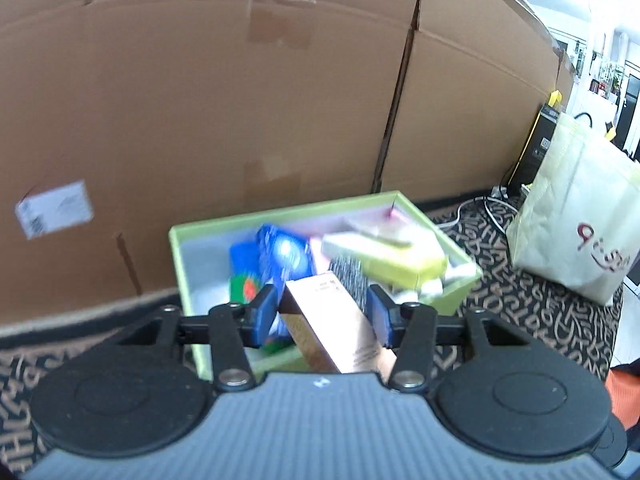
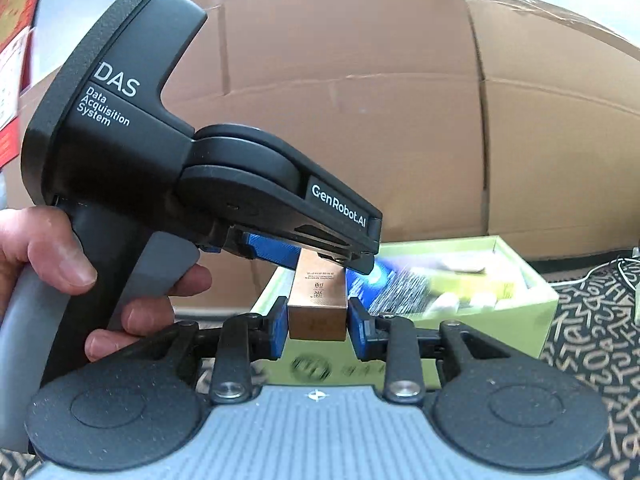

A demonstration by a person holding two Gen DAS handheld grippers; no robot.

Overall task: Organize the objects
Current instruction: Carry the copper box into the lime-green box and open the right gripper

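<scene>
A tall copper-brown carton (image 1: pixel 332 320) is held between both grippers above the near edge of a green storage box (image 1: pixel 188 264). My left gripper (image 1: pixel 322 314) is shut on the carton's upper part. My right gripper (image 2: pixel 317 322) is shut on its other end (image 2: pixel 318 300). In the right wrist view the left gripper's black body (image 2: pixel 192 184) and the hand holding it fill the left side. The green box (image 2: pixel 520 308) holds a blue packet (image 1: pixel 284 260), a yellow-green box (image 1: pixel 384 256) and other small items.
Large cardboard boxes (image 1: pixel 240 100) stand right behind the green box. A pale shopping bag (image 1: pixel 576 216) stands at the right on the patterned black-and-tan carpet (image 1: pixel 520 312), with white cables (image 1: pixel 488 204) and a black device (image 1: pixel 536 148) behind it.
</scene>
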